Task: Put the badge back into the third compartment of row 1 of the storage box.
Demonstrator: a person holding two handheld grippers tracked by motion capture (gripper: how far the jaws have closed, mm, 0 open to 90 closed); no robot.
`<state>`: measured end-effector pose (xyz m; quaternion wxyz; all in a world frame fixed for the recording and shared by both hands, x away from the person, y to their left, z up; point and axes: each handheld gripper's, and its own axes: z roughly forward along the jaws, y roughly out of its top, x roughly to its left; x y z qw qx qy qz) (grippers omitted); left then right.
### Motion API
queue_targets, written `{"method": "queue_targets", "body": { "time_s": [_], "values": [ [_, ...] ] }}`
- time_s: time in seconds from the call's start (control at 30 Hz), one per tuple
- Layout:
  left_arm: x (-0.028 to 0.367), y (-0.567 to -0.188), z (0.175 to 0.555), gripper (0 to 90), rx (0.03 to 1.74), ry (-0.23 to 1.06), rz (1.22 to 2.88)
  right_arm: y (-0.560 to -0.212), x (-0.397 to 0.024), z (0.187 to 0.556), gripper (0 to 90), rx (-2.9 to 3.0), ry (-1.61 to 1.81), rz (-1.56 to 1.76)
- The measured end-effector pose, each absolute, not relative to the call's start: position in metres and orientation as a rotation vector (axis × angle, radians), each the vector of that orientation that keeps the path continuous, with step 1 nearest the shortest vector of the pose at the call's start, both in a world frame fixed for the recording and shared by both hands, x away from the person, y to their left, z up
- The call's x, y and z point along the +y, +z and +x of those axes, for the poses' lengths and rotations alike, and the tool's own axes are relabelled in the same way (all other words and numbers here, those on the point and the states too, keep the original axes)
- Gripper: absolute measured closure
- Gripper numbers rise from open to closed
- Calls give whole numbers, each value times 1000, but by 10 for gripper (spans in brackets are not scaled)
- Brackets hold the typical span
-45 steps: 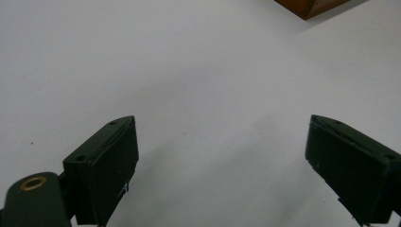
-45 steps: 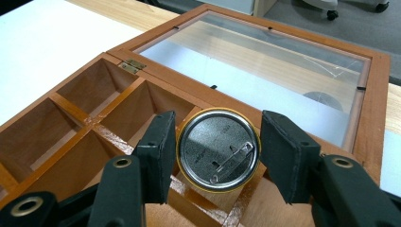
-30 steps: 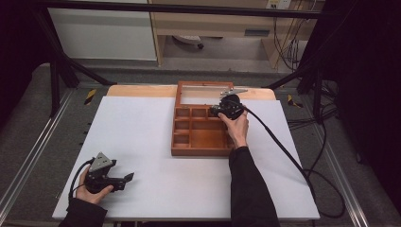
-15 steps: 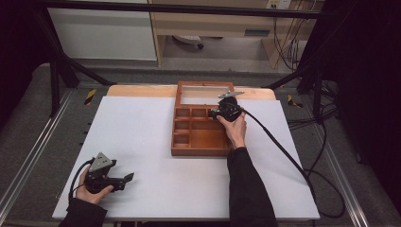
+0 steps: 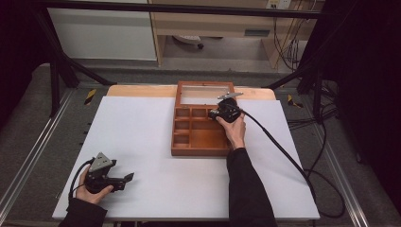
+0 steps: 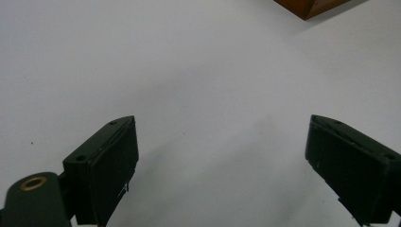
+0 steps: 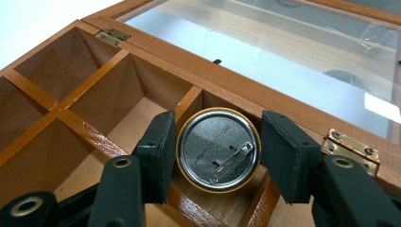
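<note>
A round pin badge [image 7: 218,149] with a gold rim shows its silver back and safety pin. My right gripper [image 7: 218,137] is shut on it, one black pad on each side. It hangs just above a back-row compartment of the wooden box [image 7: 90,85], close to the hinged edge. From above, my right gripper [image 5: 216,113] is over the box [image 5: 201,152] at its back right part. My left gripper [image 5: 128,179] rests low at the table's front left, open with nothing between its fingers [image 6: 106,161].
The box's glass lid [image 5: 205,93] lies open flat behind the compartments, joined by brass hinges [image 7: 347,144]. A white sheet [image 5: 142,137] covers the table. The right gripper's cable [image 5: 283,151] trails across the sheet to the right edge. Metal rails flank the table.
</note>
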<state>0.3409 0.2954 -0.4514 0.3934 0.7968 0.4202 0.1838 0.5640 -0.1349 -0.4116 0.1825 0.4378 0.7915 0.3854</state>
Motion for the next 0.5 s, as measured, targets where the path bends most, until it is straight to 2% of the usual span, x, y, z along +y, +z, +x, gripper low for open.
{"method": "queue_targets", "body": {
  "time_s": [0.3,0.5],
  "values": [
    [295,-451,341,98,1065,468,2022,-409,-135,563,422,2230,1091,1237],
    [296,-451,341,98,1066,467,2022,-402,-136,558,349,2223,1110,1218]
  ]
}}
